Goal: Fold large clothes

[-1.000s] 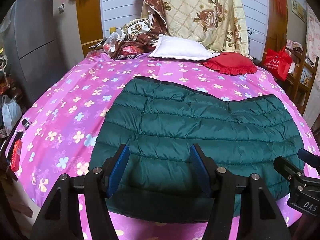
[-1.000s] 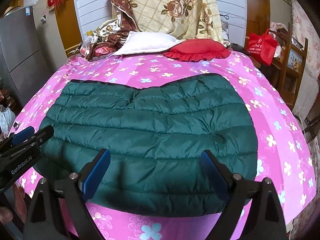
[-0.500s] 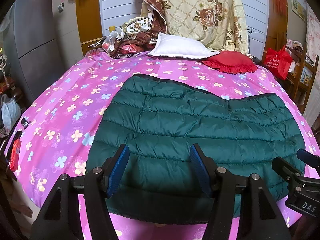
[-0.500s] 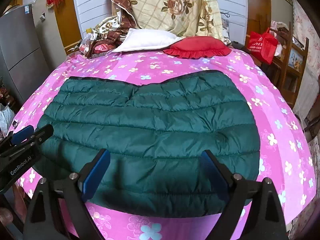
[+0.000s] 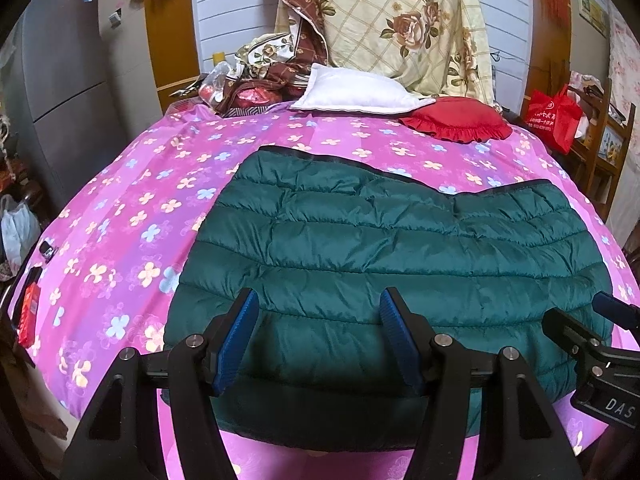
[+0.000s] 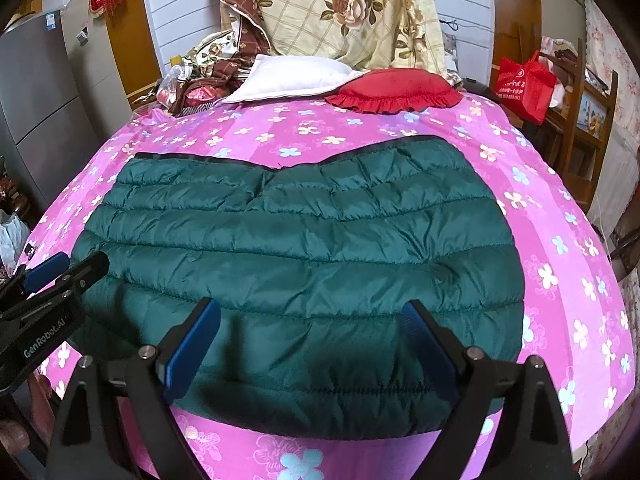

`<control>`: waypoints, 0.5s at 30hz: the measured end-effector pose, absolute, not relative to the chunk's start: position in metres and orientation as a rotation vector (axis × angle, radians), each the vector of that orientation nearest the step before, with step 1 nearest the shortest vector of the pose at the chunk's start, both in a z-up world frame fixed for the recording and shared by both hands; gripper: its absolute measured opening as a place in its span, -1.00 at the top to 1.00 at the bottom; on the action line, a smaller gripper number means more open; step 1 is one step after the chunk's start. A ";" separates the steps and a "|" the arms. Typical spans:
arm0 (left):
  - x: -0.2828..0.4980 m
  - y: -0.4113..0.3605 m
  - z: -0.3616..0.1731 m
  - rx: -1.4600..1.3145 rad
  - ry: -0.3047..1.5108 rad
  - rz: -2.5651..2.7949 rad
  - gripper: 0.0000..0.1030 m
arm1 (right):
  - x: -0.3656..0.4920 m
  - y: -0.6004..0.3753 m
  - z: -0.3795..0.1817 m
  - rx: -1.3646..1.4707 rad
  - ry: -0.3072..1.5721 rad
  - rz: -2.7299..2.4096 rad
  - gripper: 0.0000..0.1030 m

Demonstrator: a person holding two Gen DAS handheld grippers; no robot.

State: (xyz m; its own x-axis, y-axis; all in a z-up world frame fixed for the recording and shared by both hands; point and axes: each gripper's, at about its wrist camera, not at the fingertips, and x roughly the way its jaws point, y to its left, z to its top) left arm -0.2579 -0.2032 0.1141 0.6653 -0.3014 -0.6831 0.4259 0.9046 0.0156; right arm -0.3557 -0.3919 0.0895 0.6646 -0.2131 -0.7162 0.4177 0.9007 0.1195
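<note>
A dark green quilted puffer jacket [image 5: 384,256] [image 6: 304,248] lies folded into a flat wide block on a bed with a pink flowered sheet [image 5: 132,208] [image 6: 560,240]. My left gripper [image 5: 318,316] hovers open above the jacket's near edge, nothing between its blue pads. My right gripper [image 6: 312,322] hovers open over the same near edge, further right, also holding nothing. Each gripper shows at the edge of the other's view: the right one [image 5: 600,320] at the right side, the left one [image 6: 60,272] at the left side.
A white pillow [image 5: 356,94] and a red frilled cushion [image 5: 460,122] lie at the head of the bed, with a floral quilt [image 5: 400,20] piled behind. A grey fridge [image 5: 60,92] stands left, a red bag [image 5: 554,118] on a wooden chair right.
</note>
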 end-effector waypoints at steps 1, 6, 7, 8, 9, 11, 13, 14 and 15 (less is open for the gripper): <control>-0.258 -0.203 0.114 0.181 0.736 -0.413 0.20 | -0.355 -0.392 0.089 0.285 0.766 -0.363 -0.83; -0.257 -0.206 0.112 0.178 0.739 -0.419 0.20 | -0.353 -0.395 0.087 0.290 0.769 -0.365 -0.83; -0.257 -0.207 0.111 0.177 0.741 -0.420 0.20 | -0.353 -0.396 0.087 0.290 0.770 -0.365 -0.83; -0.256 -0.207 0.110 0.177 0.744 -0.424 0.20 | -0.353 -0.396 0.087 0.291 0.772 -0.364 -0.83; -0.256 -0.207 0.110 0.175 0.746 -0.426 0.20 | -0.352 -0.397 0.086 0.293 0.774 -0.362 -0.83; -0.255 -0.207 0.109 0.174 0.747 -0.426 0.20 | -0.351 -0.397 0.085 0.294 0.776 -0.363 -0.83; -0.254 -0.208 0.107 0.166 0.753 -0.429 0.20 | -0.351 -0.397 0.085 0.293 0.775 -0.363 -0.83; -0.253 -0.208 0.107 0.160 0.755 -0.432 0.20 | -0.351 -0.398 0.085 0.294 0.775 -0.362 -0.83; -0.252 -0.207 0.106 0.156 0.756 -0.433 0.20 | -0.351 -0.397 0.085 0.294 0.776 -0.364 -0.83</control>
